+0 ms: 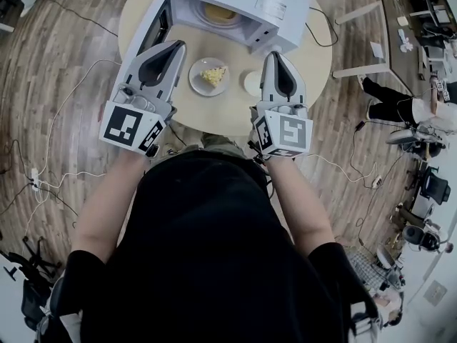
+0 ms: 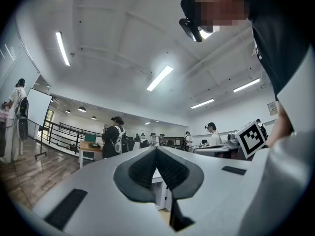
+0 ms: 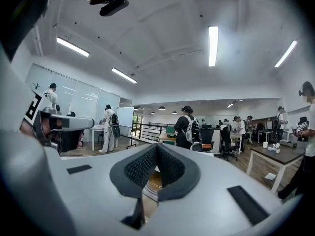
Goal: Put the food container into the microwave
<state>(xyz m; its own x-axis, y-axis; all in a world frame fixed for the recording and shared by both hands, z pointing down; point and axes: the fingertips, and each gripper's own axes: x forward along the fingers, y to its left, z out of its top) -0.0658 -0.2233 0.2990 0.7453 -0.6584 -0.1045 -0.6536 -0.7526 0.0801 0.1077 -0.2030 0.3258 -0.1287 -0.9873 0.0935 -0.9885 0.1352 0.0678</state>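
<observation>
The food container [image 1: 208, 76], a round grey dish with yellow food in it, sits on the round wooden table [image 1: 307, 66] in front of the white microwave [image 1: 243, 2]. The microwave door [image 1: 152, 28] hangs open to the left and the cavity [image 1: 216, 13] shows its turntable. My left gripper [image 1: 177, 46] hovers left of the dish, shut and holding nothing. My right gripper [image 1: 275, 54] hovers to its right, also shut and empty. In the gripper views, the left gripper [image 2: 156, 149] and right gripper [image 3: 156, 145] both show their pads meeting at the tips and point out into the room.
A small white round piece [image 1: 251, 83] lies on the table right of the dish, close under the right gripper. Cables [image 1: 71, 98] trail over the wooden floor around the table. A desk [image 1: 378, 41] and people stand at the right.
</observation>
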